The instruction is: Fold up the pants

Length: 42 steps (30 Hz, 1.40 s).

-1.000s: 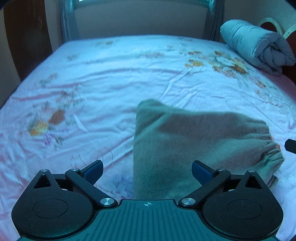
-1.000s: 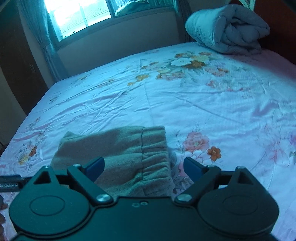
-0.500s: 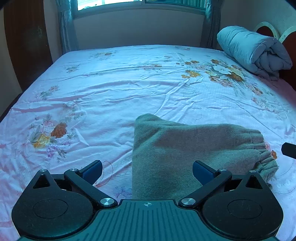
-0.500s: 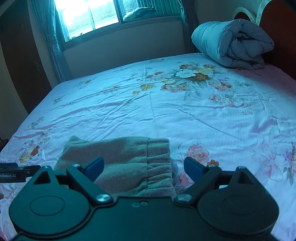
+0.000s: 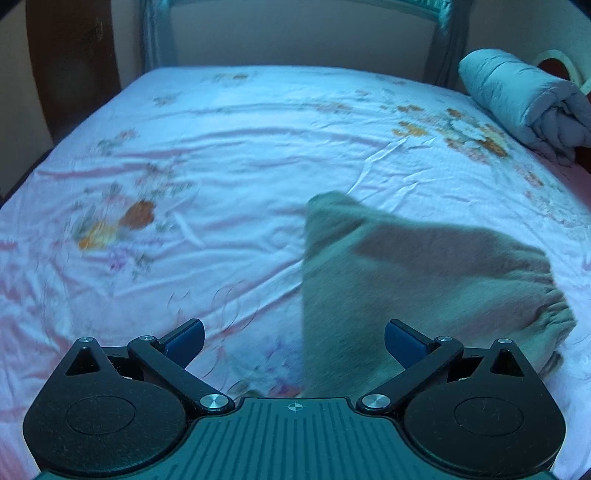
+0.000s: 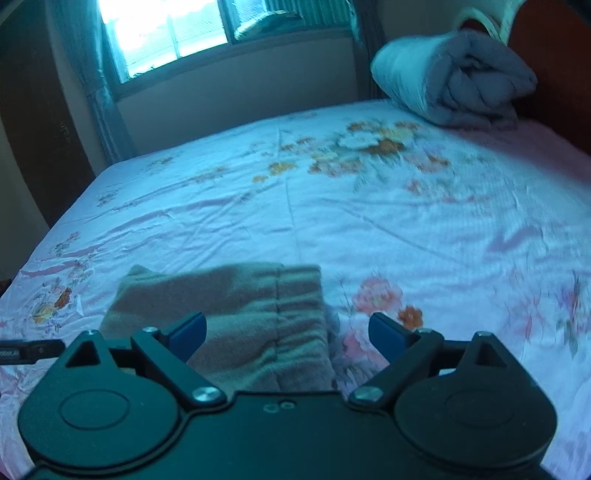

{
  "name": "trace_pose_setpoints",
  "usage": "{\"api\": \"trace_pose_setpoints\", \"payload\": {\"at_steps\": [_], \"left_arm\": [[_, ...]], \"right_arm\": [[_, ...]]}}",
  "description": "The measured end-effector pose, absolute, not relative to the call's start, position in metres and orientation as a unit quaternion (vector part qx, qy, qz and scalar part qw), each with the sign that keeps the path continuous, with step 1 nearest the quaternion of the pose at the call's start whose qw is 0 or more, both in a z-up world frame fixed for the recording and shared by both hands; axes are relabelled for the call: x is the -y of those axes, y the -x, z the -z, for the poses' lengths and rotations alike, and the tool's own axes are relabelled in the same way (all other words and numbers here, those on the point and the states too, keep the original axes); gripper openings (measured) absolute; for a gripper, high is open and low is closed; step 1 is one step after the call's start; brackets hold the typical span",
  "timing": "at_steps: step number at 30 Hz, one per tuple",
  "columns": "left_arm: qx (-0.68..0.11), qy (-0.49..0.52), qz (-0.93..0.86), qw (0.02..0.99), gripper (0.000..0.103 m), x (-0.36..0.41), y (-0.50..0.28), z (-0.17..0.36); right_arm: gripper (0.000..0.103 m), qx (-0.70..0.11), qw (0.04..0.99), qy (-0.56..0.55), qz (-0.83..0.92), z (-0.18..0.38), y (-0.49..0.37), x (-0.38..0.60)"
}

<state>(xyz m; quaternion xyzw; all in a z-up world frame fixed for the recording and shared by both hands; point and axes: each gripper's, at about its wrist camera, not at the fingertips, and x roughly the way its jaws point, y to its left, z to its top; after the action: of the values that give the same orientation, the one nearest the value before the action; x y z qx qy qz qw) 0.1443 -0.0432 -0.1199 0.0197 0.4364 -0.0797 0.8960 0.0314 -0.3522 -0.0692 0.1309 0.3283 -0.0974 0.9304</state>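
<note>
Floral bed [image 5: 258,155] carries the folded pants [image 5: 406,280] near its front edge. Left gripper [image 5: 293,338] and right gripper [image 6: 286,330] hover over them, fingers apart, empty. Only the right view shows the window [image 6: 166,33]; no writing is legible.

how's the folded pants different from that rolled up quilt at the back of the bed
The pants are brownish and lie flat in a low fold; the quilt is pale grey-blue, puffy and rolled into a thick bundle. The pants sit near the grippers, the quilt far off by the headboard. Both rest on the floral sheet, untouched.
</note>
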Motion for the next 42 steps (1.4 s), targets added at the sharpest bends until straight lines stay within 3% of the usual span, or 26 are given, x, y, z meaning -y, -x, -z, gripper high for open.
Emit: {"api": "trace_pose_setpoints", "payload": {"at_steps": [22, 31, 36, 42], "left_arm": [[-0.48, -0.029, 0.105, 0.87, 0.103, 0.074, -0.182, 0.171], [-0.51, 0.01, 0.126, 0.851, 0.103, 0.076, -0.211, 0.193], [-0.518, 0.024, 0.145, 0.843, 0.103, 0.077, -0.222, 0.204], [-0.526, 0.035, 0.17, 0.833, 0.103, 0.081, -0.233, 0.21]], "right_arm": [[0.089, -0.388, 0.898, -0.192, 0.079, 0.12, -0.067, 0.381], [0.089, -0.428, 0.871, -0.234, 0.056, 0.149, -0.1, 0.395], [0.097, -0.437, 0.862, -0.253, 0.034, 0.163, -0.11, 0.4], [0.098, -0.452, 0.853, -0.26, -0.024, 0.174, -0.127, 0.393]]}}
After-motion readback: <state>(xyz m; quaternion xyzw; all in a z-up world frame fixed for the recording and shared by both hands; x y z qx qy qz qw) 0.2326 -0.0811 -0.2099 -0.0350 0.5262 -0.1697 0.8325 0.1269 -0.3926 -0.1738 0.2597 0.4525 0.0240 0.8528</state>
